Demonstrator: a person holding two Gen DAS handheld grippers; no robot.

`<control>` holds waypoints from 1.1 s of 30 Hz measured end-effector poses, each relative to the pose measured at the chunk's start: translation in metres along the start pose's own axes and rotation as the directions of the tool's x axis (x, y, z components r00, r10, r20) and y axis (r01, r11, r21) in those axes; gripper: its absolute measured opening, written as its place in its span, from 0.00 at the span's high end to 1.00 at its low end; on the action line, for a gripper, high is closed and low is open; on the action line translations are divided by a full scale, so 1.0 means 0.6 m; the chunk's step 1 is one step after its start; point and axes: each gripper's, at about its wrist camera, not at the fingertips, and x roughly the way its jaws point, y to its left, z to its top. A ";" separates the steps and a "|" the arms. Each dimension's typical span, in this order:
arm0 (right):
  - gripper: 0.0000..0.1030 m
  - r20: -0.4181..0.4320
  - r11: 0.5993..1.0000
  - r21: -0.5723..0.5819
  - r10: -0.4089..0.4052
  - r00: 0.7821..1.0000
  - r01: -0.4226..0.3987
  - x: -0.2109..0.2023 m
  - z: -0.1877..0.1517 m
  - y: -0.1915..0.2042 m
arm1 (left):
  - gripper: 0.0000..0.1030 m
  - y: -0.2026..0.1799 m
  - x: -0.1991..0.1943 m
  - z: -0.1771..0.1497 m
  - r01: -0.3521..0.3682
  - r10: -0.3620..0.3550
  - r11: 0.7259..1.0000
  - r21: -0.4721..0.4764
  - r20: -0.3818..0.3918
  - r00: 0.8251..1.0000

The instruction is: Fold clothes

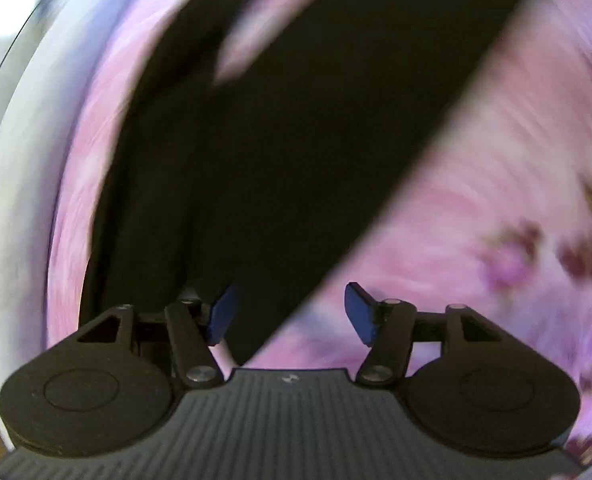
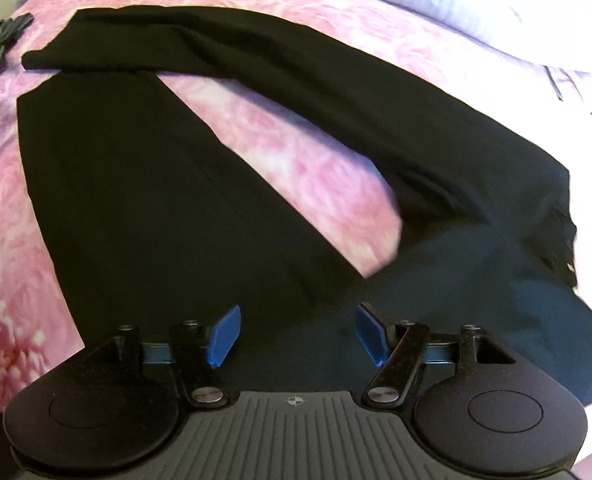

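Observation:
A pair of black trousers point(image 2: 144, 184) lies spread on a pink flowered bedspread point(image 2: 296, 152), its two legs apart in a V with the waist at the lower right. My right gripper point(image 2: 297, 334) is open, its blue pads just above the cloth near the crotch, holding nothing. In the blurred left wrist view the trousers point(image 1: 296, 140) run up the middle. My left gripper point(image 1: 292, 314) is open and empty, low over a trouser edge.
A white-lilac pillow or sheet point(image 2: 455, 4) lies along the far edge of the bed. A dark object point(image 2: 0, 36) sits at the far left corner. A white bed edge or wall point(image 1: 12, 140) curves along the left of the left wrist view.

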 end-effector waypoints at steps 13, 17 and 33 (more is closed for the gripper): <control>0.33 -0.076 0.923 0.315 -0.210 0.975 0.223 -0.019 -0.120 -0.158 | 1.00 0.029 -0.004 0.030 0.043 -0.043 0.999 0.016 -0.029 0.999; 0.33 -0.077 0.898 0.346 -0.262 0.962 0.272 -0.031 -0.150 -0.240 | 1.00 0.065 -0.113 0.032 0.162 -0.180 0.966 -0.200 -0.077 0.981; 0.31 0.056 0.882 0.444 -0.207 0.977 0.161 0.010 -0.256 -0.598 | 0.77 0.001 -0.191 0.048 0.219 -0.574 0.764 -0.607 -0.485 0.660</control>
